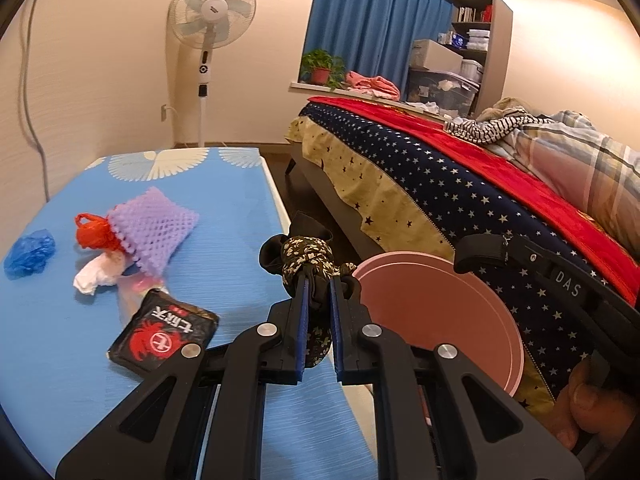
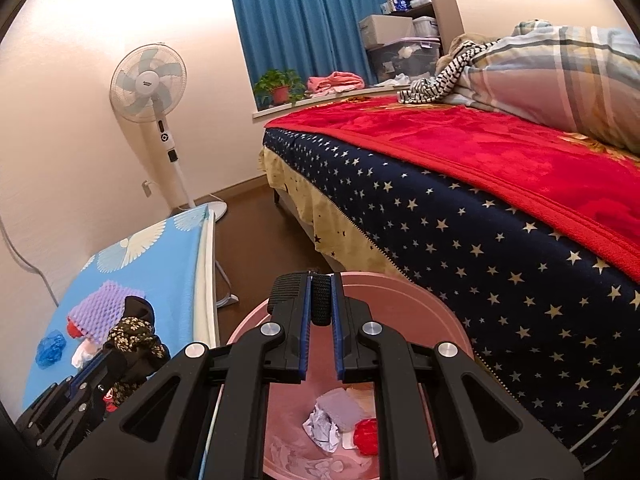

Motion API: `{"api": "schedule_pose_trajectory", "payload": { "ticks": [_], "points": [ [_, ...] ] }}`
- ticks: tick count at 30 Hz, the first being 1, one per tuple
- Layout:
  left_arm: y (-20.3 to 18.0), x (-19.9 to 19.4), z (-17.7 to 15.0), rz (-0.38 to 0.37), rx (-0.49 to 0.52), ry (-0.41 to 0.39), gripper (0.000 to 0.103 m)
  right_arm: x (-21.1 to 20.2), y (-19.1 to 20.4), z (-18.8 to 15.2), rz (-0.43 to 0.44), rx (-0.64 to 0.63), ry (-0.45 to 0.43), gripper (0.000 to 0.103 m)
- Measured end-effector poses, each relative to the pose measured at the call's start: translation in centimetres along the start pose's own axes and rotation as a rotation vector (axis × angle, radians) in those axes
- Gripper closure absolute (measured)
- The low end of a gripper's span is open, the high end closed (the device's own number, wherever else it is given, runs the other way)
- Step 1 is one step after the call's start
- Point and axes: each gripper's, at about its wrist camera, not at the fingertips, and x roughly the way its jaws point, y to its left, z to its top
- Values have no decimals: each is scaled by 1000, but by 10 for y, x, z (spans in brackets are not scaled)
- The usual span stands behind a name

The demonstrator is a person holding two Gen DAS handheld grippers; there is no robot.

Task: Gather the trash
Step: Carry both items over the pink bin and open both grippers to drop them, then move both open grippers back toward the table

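Observation:
My left gripper point(image 1: 319, 280) is shut on a black floral cloth scrap point(image 1: 306, 254), held above the blue table's point(image 1: 60, 340) right edge, next to the pink bin lid point(image 1: 436, 312). It also shows in the right wrist view point(image 2: 132, 338). On the table lie a purple foam net point(image 1: 154, 230), a red plastic bag point(image 1: 92, 232), white tissue point(image 1: 96, 276), a blue bag point(image 1: 30, 252) and a black-red packet point(image 1: 160, 334). My right gripper point(image 2: 320, 284) is shut on the lid's black handle point(image 2: 321, 300), holding the pink lid point(image 2: 400, 312) up over the pink bin point(image 2: 288, 440), which holds crumpled trash point(image 2: 340, 420).
A bed point(image 2: 460, 208) with a starred cover and red blanket stands close on the right. A standing fan point(image 1: 208, 40) is by the far wall. Brown floor point(image 2: 248, 240) runs between table and bed.

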Motion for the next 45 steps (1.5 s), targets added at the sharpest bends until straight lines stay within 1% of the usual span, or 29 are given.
{"api": "schedule_pose_trajectory", "payload": {
  "ticks": [16, 22, 29, 30, 32, 34, 35, 36, 38, 39, 41, 45],
  "points": [
    [-32, 15, 2, -65, 19, 16, 93, 4, -21, 4, -62, 33, 3, 93],
    [-43, 23, 1, -86, 29, 31, 93, 3, -27, 7, -109, 22, 10, 93],
    [-52, 31, -1, -123, 38, 57, 93, 5, -30, 9, -159, -30, 32, 92],
    [-53, 32, -1, -136, 35, 66, 93, 5, -30, 9, -160, -31, 38, 89],
    [-54, 35, -2, -164, 35, 85, 90, 6, -31, 9, -164, -29, 51, 88],
    [-53, 35, -3, -190, 29, 94, 84, 6, -34, 10, -173, -21, 60, 77],
    [-52, 35, -3, -203, 27, 99, 83, 5, -34, 11, -176, -14, 57, 66],
    [-51, 34, -3, -203, 29, 101, 82, 3, -35, 13, -174, -8, 52, 59],
    [-46, 31, -2, -193, 26, 100, 82, 0, -34, 15, -170, -12, 44, 56],
    [-43, 29, -1, -188, 17, 99, 82, -2, -33, 16, -167, -19, 40, 53],
    [-33, 24, 1, -177, -7, 95, 82, -6, -30, 16, -161, -27, 33, 50],
    [-20, 11, 5, -153, -25, 80, 82, -16, -25, 17, -146, -44, 26, 50]
  ]
}}
